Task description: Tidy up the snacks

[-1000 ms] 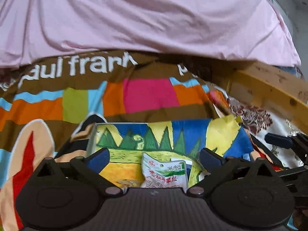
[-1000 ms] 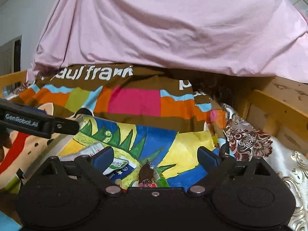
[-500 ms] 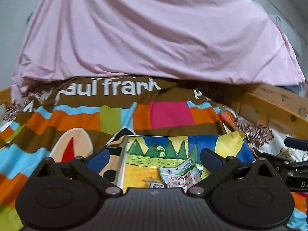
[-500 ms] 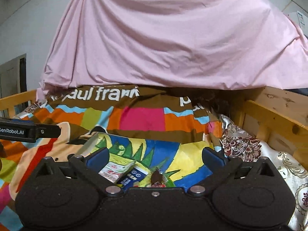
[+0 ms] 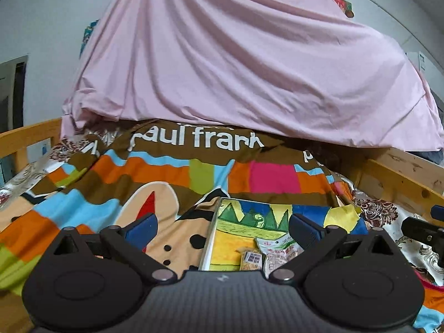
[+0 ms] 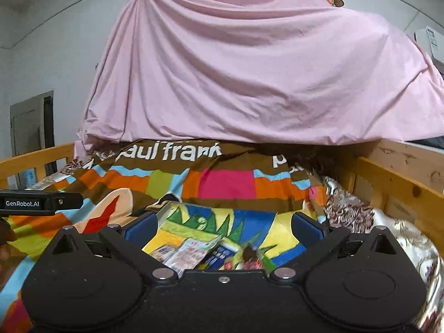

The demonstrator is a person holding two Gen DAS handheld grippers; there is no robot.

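Snack packets (image 6: 191,252) half behind jaws

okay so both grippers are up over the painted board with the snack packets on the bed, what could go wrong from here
The painted board rests on a soft, rumpled blanket, so pressing on one edge may tip it and slide the snack packets off. The packets overlap, so a gripper could pinch two together. The left gripper and right gripper, both open and empty, hover close together and could collide.
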